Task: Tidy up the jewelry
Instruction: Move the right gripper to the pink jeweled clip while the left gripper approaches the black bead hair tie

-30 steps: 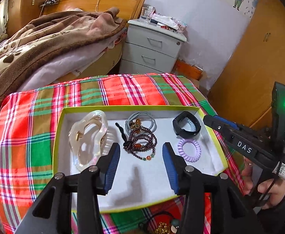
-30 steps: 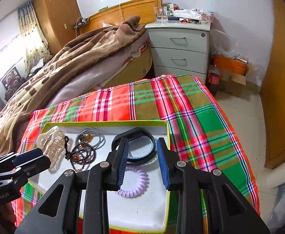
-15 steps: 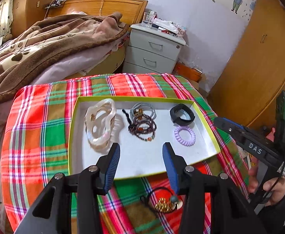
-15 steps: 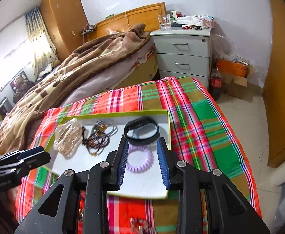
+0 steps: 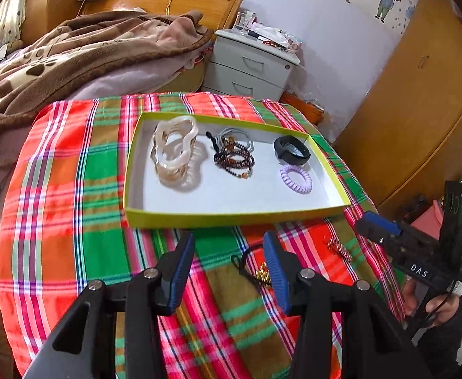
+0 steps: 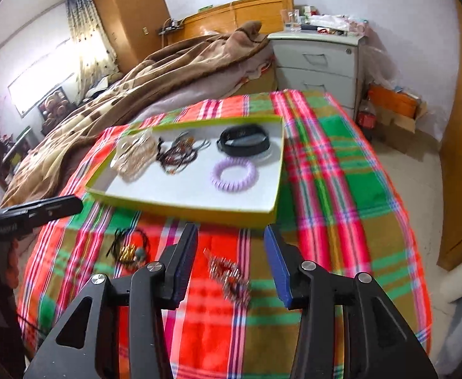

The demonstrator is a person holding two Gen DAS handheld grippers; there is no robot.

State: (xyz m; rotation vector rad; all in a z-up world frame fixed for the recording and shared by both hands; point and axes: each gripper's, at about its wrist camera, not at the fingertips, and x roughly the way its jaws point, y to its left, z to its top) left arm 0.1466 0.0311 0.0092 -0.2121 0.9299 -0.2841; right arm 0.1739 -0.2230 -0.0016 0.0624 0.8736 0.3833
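Note:
A yellow-rimmed white tray (image 5: 231, 218) (image 6: 183, 208) lies on the plaid cloth. It holds a pearly hair claw (image 5: 174, 153), a dark bead bracelet (image 5: 234, 158), a black band (image 5: 291, 151) (image 6: 243, 140) and a lilac coil tie (image 5: 295, 178) (image 6: 234, 174). On the cloth in front of the tray lie a black cord with gold beads (image 5: 256, 271) (image 6: 130, 248) and a small silvery-red piece (image 6: 231, 276) (image 5: 338, 249). My left gripper (image 5: 229, 265) is open and empty next to the cord. My right gripper (image 6: 231, 265) is open and empty above the silvery-red piece.
The plaid-covered table (image 5: 57, 221) stands against a bed with a brown blanket (image 5: 73, 57). A white nightstand (image 5: 250, 66) is behind it and wooden wardrobes (image 5: 420, 110) stand at the right. The table's edges drop off left and right.
Both grippers have pulled back from over the tray toward the near edge of the table. The right gripper has opened wider. The loose pieces on the cloth have come into view.

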